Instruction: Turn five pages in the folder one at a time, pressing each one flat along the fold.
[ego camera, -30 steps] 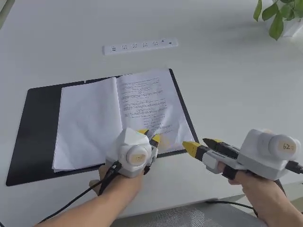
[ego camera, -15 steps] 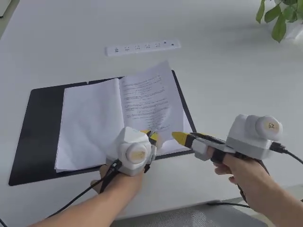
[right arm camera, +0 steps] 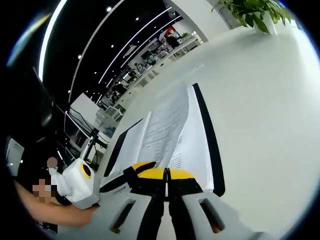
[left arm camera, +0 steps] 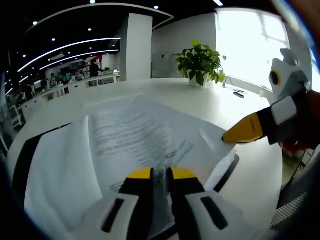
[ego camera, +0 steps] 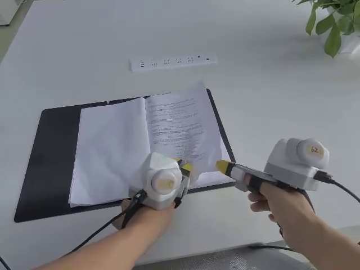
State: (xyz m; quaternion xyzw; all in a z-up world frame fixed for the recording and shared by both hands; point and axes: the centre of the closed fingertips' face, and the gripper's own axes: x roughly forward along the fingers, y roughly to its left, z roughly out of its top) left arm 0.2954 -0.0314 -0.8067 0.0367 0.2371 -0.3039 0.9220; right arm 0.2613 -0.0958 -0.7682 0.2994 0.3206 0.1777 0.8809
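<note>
The folder (ego camera: 34, 169) lies open on the table (ego camera: 270, 84). The page (ego camera: 177, 121) being turned is the printed one over the folder's right half, with its outer edge raised off the stack and its inner edge at the folder's fold (ego camera: 147, 140). The right gripper (ego camera: 224, 166) is at the folder's near right corner with its jaws closed, and they look to have that corner of the page nipped between them. The left gripper (ego camera: 183, 165) rests on the paper at the folder's near edge, just right of the fold, with its jaws a little apart and gripping nothing. To turn the page well, the right gripper should carry the corner up and across the folder in an arc centred on the fold. Dragging it outward would likely strain the sheet at its binding. The left gripper seems to sit on the very page that must swing over. It should lift clear toward the folder's left half first, then come down and stroke along the fold from the folder's near edge to its far edge. A light grip on a single sheet will keep the count honest.
</note>
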